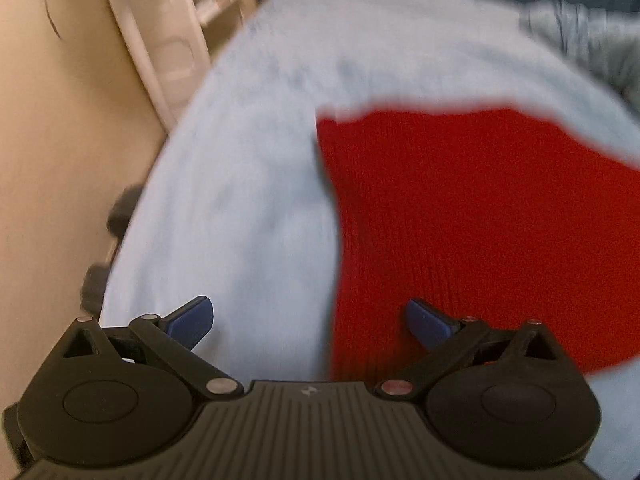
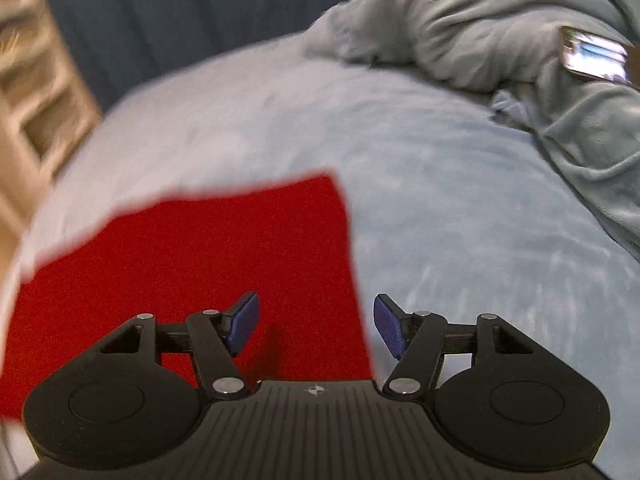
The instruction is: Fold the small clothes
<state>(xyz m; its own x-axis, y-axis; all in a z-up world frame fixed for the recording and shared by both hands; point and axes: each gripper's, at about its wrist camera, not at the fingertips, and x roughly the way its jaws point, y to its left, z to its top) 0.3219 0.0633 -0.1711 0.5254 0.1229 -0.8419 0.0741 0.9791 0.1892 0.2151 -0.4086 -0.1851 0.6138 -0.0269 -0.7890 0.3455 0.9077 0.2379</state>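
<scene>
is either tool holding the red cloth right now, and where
Neither. The left tool and right tool are both open with nothing between their fingers, each above a side edge of the red cloth lying on the bed.

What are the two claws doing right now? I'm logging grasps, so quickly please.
Left claw: open, empty, straddling the left edge of the red knitted garment.
Right claw: open, empty, over its right edge.

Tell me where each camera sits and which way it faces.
Left wrist: on the left gripper, looking forward and down over the red garment's left edge on the light blue bed cover; open blue fingers show.
Right wrist: on the right gripper, over the garment's right edge; open fingers, rumpled blanket beyond.
Shared: garment, bed cover.
</scene>
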